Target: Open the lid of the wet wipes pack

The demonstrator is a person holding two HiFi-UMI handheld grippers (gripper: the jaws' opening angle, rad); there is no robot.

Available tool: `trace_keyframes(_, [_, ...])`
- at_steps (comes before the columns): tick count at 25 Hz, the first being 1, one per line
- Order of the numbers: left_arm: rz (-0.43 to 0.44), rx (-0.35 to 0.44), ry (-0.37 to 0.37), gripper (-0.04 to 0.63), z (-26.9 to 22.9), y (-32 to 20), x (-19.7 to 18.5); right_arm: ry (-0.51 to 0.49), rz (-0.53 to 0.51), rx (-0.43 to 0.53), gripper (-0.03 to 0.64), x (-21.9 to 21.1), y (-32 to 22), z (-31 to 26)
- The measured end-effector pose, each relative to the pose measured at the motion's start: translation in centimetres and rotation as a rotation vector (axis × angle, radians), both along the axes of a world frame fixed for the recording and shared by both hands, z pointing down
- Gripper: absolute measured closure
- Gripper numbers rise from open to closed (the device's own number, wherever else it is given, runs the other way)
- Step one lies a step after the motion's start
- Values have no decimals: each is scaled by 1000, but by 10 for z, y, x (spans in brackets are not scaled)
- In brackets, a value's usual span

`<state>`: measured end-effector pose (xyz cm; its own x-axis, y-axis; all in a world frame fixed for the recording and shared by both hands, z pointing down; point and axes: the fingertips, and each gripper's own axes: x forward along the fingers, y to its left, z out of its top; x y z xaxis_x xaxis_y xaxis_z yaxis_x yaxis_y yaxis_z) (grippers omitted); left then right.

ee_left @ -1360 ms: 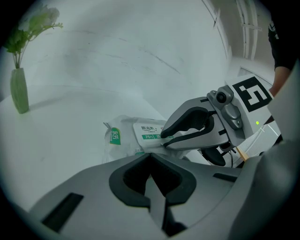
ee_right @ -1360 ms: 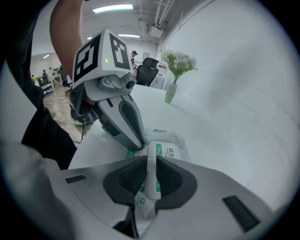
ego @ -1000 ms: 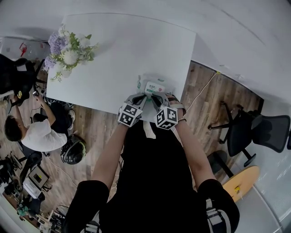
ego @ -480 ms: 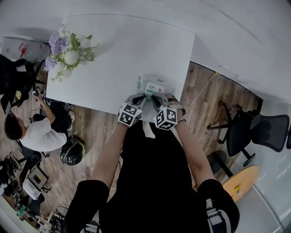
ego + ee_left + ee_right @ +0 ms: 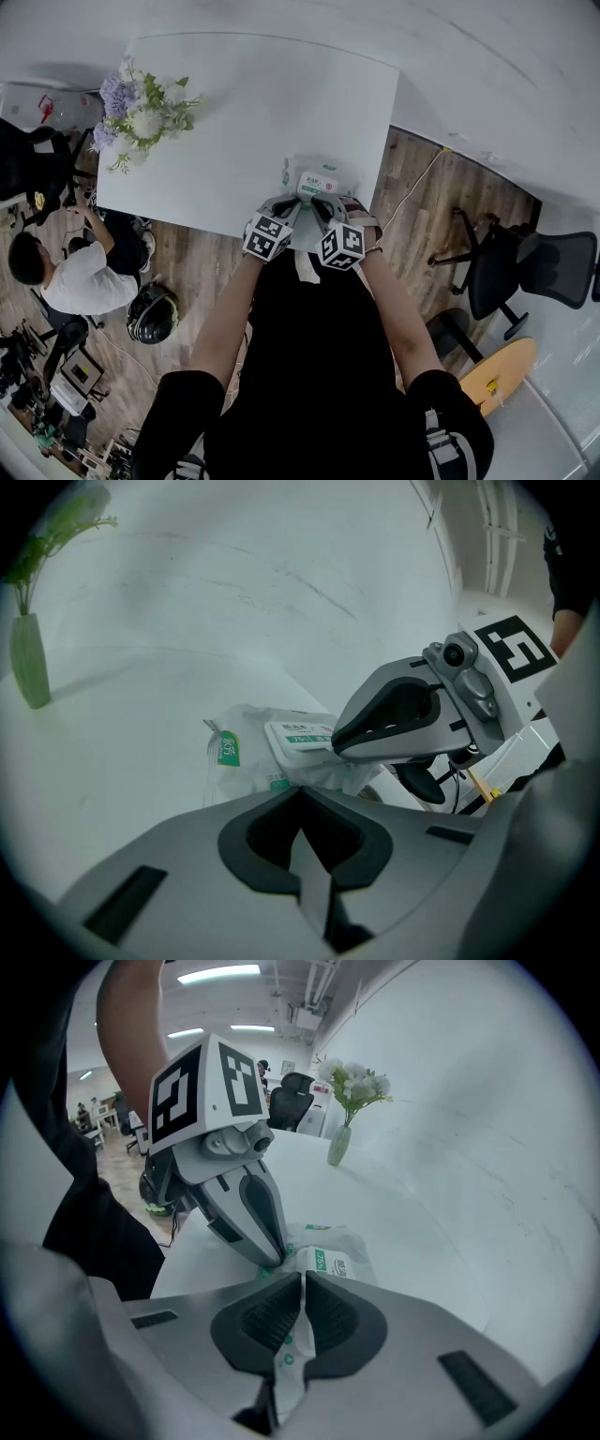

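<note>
**Two claws at the pack, lid not yet open**

The big white bench [image 5: 281,94] has flowers [image 5: 141,108] at its far left corner. The pack [image 5: 317,181] lies by the near edge of the bench, right in front of the person and well apart from the flowers.

The pack looks soft and light. Its wrap is thin, shiny and crinkled, so I think it would slip, bend or lift off the bench if it were pulled hard.

The right claw [image 5: 302,1279] is clamped on the pack's wrap. A strip of white film with green spots runs down between its pads.

The left claw [image 5: 300,794] is closed too. Its tip sits right at the near edge of the pack. I see no wrap between its pads, but I cannot tell if it nips a tiny bit.

The lid [image 5: 300,735] is the small flat white flap with green print on top of the pack. It lies flat, so it looks closed. It seems stiffer than the wrap. The best place to grab is the lid's free edge, while the other claw holds the wrap down. Squeezing the soft middle would only squash the wipes.
</note>
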<state>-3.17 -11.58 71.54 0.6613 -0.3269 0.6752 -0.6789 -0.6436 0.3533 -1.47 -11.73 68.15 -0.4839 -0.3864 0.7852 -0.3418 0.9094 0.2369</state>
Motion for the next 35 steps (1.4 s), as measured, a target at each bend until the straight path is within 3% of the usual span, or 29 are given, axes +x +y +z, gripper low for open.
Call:
trace_keyframes(22, [88, -48, 22, 574, 0, 0, 0, -48, 81, 26, 591, 5, -17, -27])
trace_keyframes(35, [139, -42, 22, 574, -1, 3, 1, -84, 166, 97, 588, 17, -44, -46])
